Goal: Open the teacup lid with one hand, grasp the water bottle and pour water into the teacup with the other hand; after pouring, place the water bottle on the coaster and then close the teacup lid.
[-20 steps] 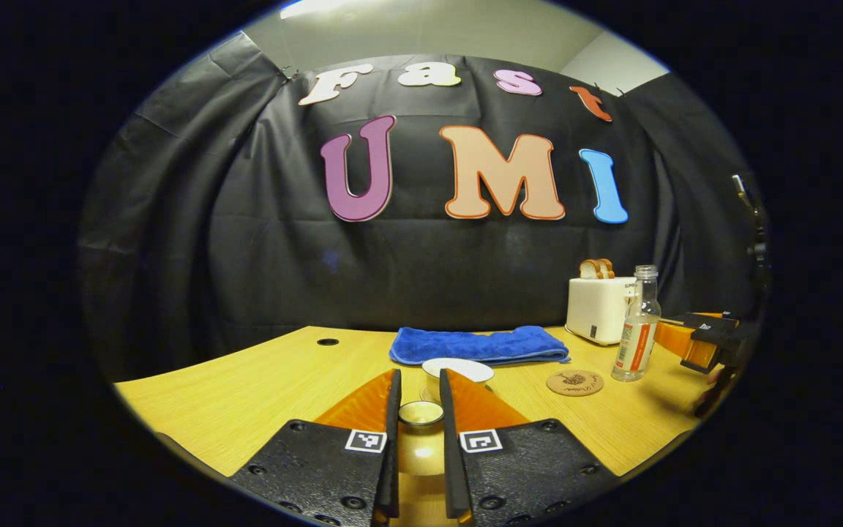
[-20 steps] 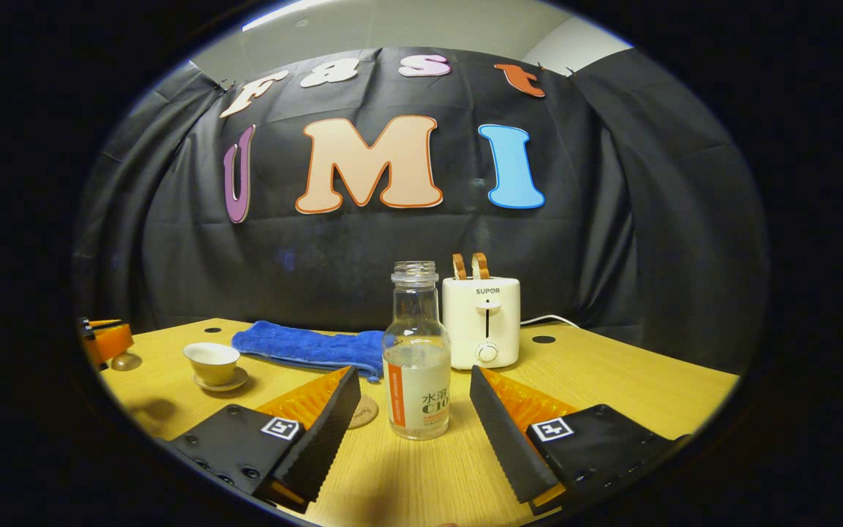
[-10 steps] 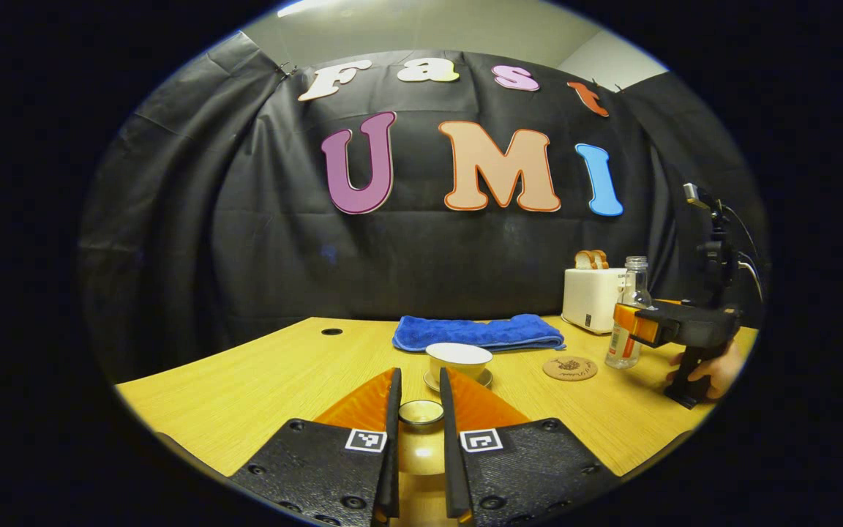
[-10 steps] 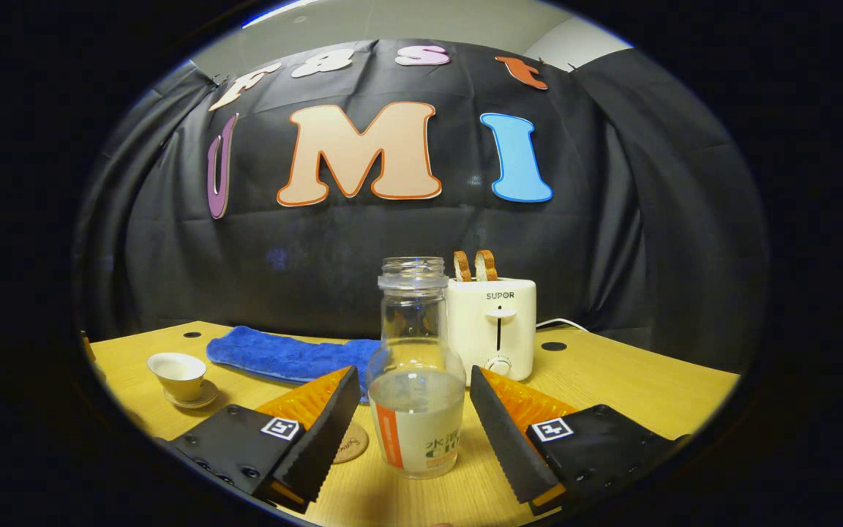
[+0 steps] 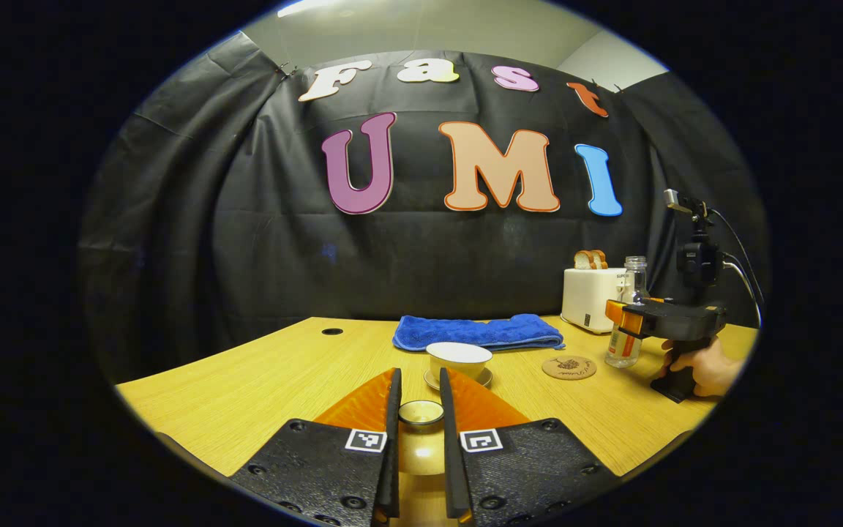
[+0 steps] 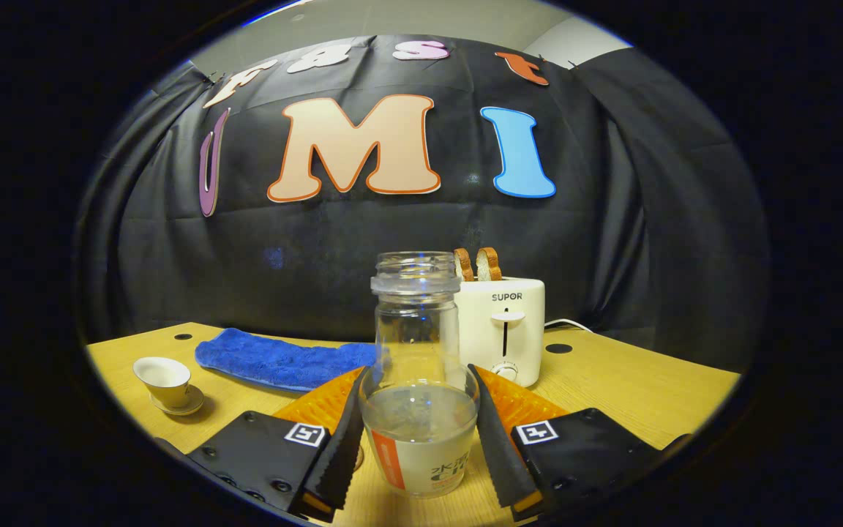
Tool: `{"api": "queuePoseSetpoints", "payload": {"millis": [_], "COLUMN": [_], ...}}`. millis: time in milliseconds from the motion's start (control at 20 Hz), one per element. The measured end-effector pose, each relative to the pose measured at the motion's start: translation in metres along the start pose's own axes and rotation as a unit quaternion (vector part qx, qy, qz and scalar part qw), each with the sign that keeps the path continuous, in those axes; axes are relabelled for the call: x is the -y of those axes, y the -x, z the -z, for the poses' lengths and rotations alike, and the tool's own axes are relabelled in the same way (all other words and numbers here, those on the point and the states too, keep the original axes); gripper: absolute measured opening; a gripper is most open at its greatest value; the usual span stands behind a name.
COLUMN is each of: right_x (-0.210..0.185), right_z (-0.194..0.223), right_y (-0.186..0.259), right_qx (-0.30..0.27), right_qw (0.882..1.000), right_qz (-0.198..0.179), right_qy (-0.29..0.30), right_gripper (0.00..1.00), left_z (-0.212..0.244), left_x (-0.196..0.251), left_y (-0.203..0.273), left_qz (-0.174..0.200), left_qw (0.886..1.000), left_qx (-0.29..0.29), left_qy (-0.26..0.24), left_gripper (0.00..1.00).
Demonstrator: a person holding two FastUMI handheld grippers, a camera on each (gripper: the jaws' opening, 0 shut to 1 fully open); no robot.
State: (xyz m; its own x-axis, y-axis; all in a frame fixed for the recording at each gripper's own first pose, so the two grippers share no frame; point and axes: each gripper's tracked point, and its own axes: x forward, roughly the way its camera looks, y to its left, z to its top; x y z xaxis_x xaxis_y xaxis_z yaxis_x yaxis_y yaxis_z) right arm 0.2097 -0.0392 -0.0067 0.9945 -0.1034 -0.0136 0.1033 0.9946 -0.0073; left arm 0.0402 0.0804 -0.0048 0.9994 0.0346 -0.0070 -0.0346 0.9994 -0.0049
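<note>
In the left gripper view, the left hand-held gripper (image 5: 419, 468) is clenched on the small knob of the teacup lid (image 5: 421, 414), both fingers pressing it; the rest of the lid is hidden below them. Just beyond stands the open teacup (image 5: 459, 359) on its saucer, toward the middle of the surface (image 5: 246, 388); what it holds cannot be made out. Behind it a blue towel (image 5: 476, 331) lies along the far edge. Right of the cup is the round coaster (image 5: 569, 367), bare, which the right gripper view leaves almost wholly hidden behind a finger. Farther right, a hand (image 5: 707, 366) holds the right hand-held gripper (image 5: 623, 322) at the water bottle (image 5: 630, 307), with a white toaster (image 5: 591, 298) behind.

In the right gripper view, the right hand-held gripper (image 6: 421, 439) grasps the uncapped water bottle (image 6: 418, 380), 1 finger on each side of its body, which stands on the surface partly filled with water. The toaster (image 6: 502, 329) holds 2 slices of bread.
</note>
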Motion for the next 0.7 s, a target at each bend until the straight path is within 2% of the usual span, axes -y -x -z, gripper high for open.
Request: {"api": "queuePoseSetpoints", "payload": {"millis": [100, 150, 250, 300, 450, 700], "right_x": [0.001, 0.000, -0.006, -0.010, -0.027, -0.074], "right_z": [0.003, 0.000, -0.001, -0.003, -0.006, -0.033], "right_y": [0.002, 0.005, 0.009, 0.011, 0.019, 0.029], "right_qx": [-0.004, -0.002, 0.001, 0.005, 0.016, 0.048], "right_qw": [1.000, 1.000, 1.000, 1.000, 0.995, 0.975], "right_qz": [0.004, 0.006, -0.001, -0.005, -0.023, -0.050], "right_qy": [0.002, 0.002, 0.006, 0.017, 0.095, 0.210], "right_gripper": [0.75, 0.70, 0.70, 0.69, 0.69, 0.68], "left_z": [0.000, 0.001, 0.000, 0.000, 0.001, 0.001], "left_x": [0.000, 0.001, 0.005, 0.005, -0.002, -0.021], "left_y": [0.000, 0.000, -0.001, -0.002, -0.004, -0.003], "left_qz": [0.000, 0.001, 0.013, 0.016, 0.016, 0.005], "left_qw": [1.000, 1.000, 1.000, 1.000, 1.000, 1.000], "left_qx": [0.000, 0.000, 0.002, 0.002, 0.001, 0.001], "left_qy": [0.000, 0.000, -0.001, -0.001, 0.000, -0.001], "left_gripper": [0.22, 0.22, 0.24, 0.22, 0.22, 0.22]}}
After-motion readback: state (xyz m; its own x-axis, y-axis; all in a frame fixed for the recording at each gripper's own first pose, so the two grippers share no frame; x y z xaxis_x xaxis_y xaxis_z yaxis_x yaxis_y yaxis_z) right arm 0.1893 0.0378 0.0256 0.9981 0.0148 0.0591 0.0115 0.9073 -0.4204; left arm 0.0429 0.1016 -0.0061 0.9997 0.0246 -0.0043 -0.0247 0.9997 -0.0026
